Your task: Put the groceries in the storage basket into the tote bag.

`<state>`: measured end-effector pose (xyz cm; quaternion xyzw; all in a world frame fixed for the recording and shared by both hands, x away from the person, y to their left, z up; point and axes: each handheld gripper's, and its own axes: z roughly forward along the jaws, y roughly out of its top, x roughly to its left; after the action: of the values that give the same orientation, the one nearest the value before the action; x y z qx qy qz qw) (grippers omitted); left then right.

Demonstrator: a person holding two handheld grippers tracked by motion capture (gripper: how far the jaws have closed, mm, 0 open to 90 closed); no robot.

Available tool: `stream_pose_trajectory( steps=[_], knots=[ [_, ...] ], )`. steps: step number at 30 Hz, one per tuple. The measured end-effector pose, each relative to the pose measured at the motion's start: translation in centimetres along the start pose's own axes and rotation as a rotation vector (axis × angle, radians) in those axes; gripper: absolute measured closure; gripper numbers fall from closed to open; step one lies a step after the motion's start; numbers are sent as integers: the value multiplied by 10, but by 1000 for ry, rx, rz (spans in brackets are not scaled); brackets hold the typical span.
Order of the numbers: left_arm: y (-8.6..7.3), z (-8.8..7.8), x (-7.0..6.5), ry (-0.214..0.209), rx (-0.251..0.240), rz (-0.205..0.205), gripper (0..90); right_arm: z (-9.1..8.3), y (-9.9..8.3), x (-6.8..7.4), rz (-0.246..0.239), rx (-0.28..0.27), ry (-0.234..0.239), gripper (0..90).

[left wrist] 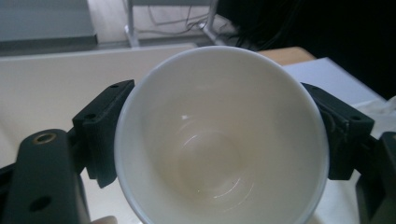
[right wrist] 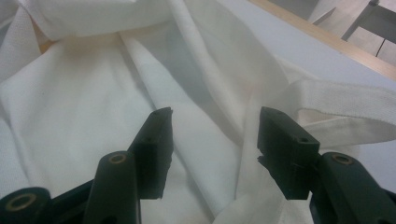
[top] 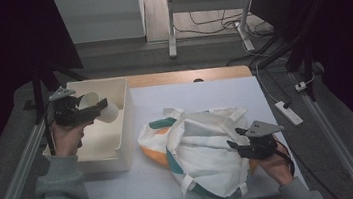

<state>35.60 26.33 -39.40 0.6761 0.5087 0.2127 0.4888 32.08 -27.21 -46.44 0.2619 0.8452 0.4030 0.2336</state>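
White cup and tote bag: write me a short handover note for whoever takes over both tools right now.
Left tool: shut on the white cup, jaws on opposite sides of its wall, cup on its side and raised over the cream tray at the table's left.
Right tool: open, jaws apart just over a fold of the tote bag, gripping nothing.
The bag lies crumpled mid-table, straps loose.
Done: cup picked up from the tray area.
Left: probably hold the bag open with the right tool and place the cup inside; where the cup is meant to go cannot be told for certain.
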Motion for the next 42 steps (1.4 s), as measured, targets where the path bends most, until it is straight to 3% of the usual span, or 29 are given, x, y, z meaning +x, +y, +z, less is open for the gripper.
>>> stream_pose_trajectory(
  steps=[7,18,32,42],
  knots=[
    [11,-10,-27,-113,-56,32,188,0,0,0,-2,-5,0,455],
    [22,1,-70,-258,-50,104,188,0,3,2,4,-24,5,454],
    [23,36,-130,-366,17,203,188,-3,17,10,-4,-77,21,421],
    [14,57,-151,-390,84,240,188,-3,28,15,1,-111,46,382]
  ],
)
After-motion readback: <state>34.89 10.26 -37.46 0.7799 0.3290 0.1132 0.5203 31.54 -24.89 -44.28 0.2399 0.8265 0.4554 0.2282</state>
